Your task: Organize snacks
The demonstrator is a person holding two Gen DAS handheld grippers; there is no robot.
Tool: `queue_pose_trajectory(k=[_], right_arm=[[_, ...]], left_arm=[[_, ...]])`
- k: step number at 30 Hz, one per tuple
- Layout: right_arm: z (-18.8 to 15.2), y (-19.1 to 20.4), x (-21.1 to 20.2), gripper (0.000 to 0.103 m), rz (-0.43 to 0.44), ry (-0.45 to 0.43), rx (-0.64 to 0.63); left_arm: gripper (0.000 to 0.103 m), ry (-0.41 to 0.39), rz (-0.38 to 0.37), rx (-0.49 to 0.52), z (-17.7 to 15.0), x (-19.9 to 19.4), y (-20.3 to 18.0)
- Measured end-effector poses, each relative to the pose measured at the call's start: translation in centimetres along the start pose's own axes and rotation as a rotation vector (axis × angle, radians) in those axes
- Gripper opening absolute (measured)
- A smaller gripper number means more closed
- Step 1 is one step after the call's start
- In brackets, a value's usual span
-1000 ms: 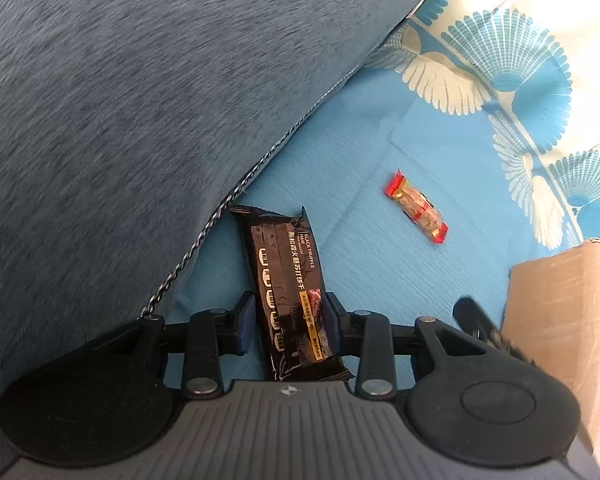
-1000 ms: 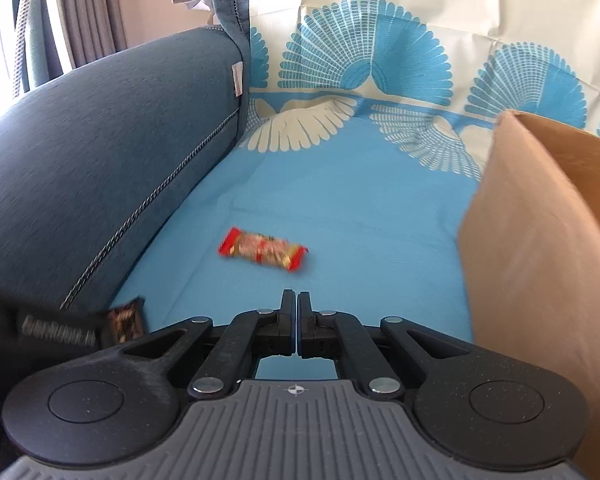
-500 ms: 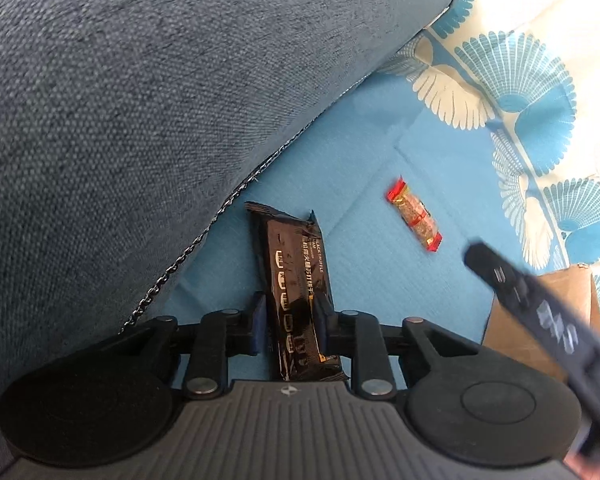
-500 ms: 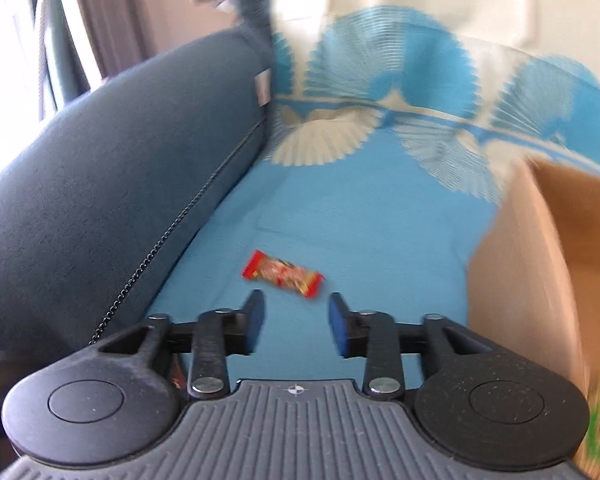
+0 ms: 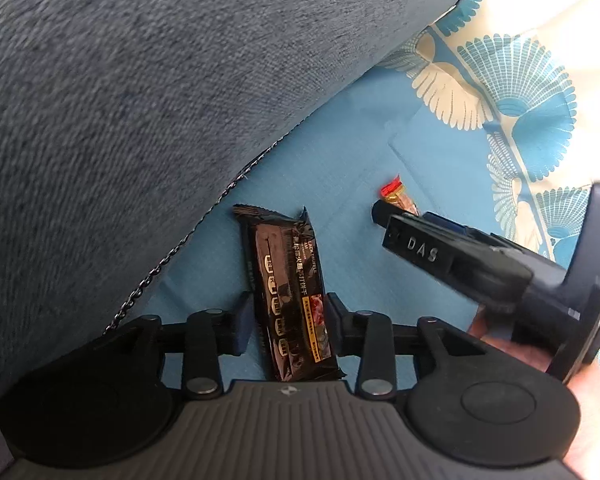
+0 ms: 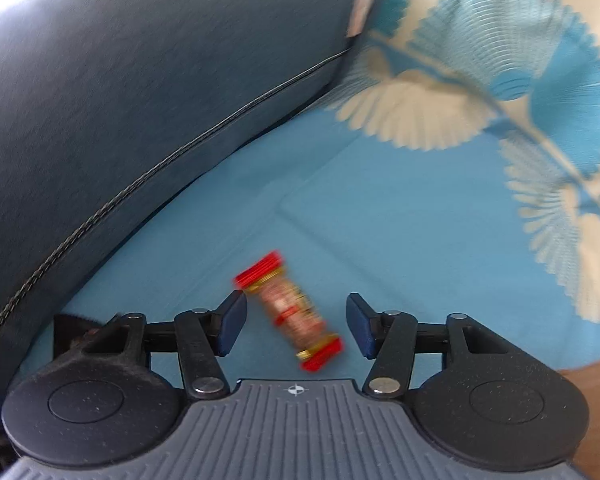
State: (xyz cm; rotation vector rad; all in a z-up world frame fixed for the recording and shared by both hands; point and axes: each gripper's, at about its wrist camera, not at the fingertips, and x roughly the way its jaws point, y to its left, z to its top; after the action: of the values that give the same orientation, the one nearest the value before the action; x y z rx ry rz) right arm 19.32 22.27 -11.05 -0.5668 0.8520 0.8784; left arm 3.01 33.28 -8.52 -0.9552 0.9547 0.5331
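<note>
Snacks are being gathered two at once: the black wafer pack (image 5: pixel 290 296) is pinched between the left gripper (image 5: pixel 290 322) jaws, while the right gripper (image 6: pixel 296 322), shut a second ago, has been spread and brought astride the red-ended candy (image 6: pixel 290 310), not yet touching it. A grasp seems imminent. The cardboard box seen earlier beside the candy is now out of view; its contents cannot be told.

A blue-grey upholstered sofa cushion (image 5: pixel 148 112) with dark piped edging fills the left side. Beside it lies a light-blue fabric cover (image 6: pixel 400 216) with a cream-and-blue fan-pattern border (image 5: pixel 512 92). Bright daylight illuminates the cover's upper-right area.
</note>
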Motion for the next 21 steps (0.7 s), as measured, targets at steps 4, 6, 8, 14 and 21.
queue_pose_trajectory(k=[4,6,8,14,21], right_arm=[[-0.5,0.4,-0.7,0.018,0.047,-0.020,-0.015],[-0.8,0.6,-1.6,0.017,0.021,-0.025,-0.011],[-1.3,0.3,-3.2,0.017,0.011,-0.037,0.063],[-5.1,1.7,-11.3,0.017,-0.082,-0.094,0.256],[-12.9,7.0,-18.8,0.017,-0.092,-0.193,0.294]], left_arm=[[0.049,-0.002,0.008,0.007,0.0,0.2,-0.3],[0.049,-0.006,0.012,0.010,-0.1,0.1,-0.3],[0.052,-0.010,0.017,0.012,-0.3,-0.2,0.0],[0.065,-0.021,0.045,0.061,-0.4,-0.1,-1.1],[0.068,-0.027,0.127,0.231,-1.5,0.8,-3.5]])
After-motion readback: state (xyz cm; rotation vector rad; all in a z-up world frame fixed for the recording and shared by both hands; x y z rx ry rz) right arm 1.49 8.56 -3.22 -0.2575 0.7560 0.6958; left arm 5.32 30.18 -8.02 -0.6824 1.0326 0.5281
